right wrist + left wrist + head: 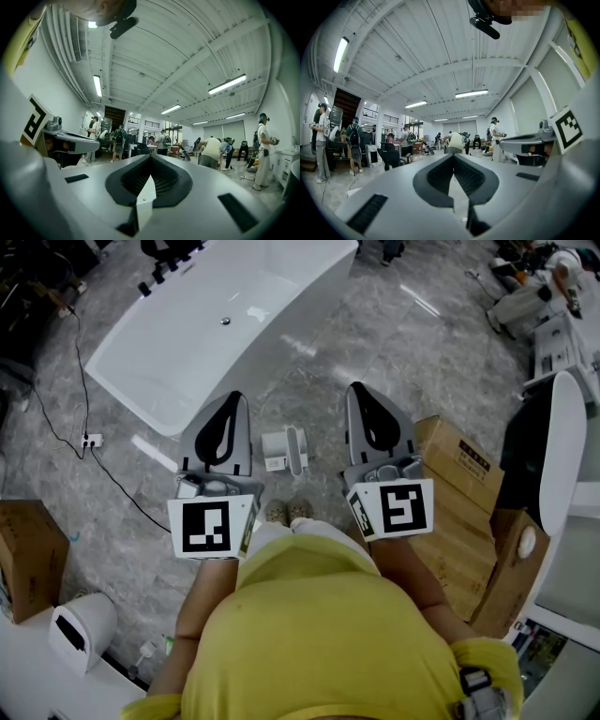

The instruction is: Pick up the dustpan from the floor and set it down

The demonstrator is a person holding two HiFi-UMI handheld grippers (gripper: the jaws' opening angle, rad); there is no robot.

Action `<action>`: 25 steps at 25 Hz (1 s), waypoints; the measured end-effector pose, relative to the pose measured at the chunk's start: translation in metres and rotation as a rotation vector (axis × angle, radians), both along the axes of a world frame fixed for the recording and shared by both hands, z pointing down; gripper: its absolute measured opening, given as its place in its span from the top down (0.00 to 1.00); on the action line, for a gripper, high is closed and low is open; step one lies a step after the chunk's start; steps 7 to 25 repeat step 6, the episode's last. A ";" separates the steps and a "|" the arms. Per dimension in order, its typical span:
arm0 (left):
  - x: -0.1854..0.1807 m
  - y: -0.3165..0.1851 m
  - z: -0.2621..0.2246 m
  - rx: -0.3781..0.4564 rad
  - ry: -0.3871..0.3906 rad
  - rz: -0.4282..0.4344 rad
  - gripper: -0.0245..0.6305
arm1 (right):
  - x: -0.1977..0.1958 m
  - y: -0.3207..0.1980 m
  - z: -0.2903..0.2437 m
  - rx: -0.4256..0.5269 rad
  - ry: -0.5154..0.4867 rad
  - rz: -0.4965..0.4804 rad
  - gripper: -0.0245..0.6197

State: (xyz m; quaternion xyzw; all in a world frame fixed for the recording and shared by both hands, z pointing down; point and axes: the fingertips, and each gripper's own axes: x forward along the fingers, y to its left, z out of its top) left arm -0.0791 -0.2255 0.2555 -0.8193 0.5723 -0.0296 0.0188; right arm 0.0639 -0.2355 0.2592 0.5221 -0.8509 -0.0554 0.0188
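Standing with both grippers level, nothing grabbed yet. Left gripper point(232, 407) has its jaws pressed together and empty, right gripper point(362, 397) the same. Probably the dustpan point(286, 451), a white thing, lies untouched on the floor point(422, 343) between them. Pickup and set-down both remain.

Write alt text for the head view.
From above, a person in yellow holds the left tool and right tool level, both shut and empty; a white dustpan lies on the grey floor below, between them. A white bathtub stands beyond.
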 end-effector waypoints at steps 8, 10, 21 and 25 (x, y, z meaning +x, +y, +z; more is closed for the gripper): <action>0.004 0.000 -0.001 0.004 -0.002 0.010 0.96 | 0.002 -0.002 0.000 0.000 -0.003 0.000 0.95; 0.004 0.000 -0.001 0.004 -0.002 0.010 0.96 | 0.002 -0.002 0.000 0.000 -0.003 0.000 0.95; 0.004 0.000 -0.001 0.004 -0.002 0.010 0.96 | 0.002 -0.002 0.000 0.000 -0.003 0.000 0.95; 0.004 0.000 -0.001 0.004 -0.002 0.010 0.96 | 0.002 -0.002 0.000 0.000 -0.003 0.000 0.95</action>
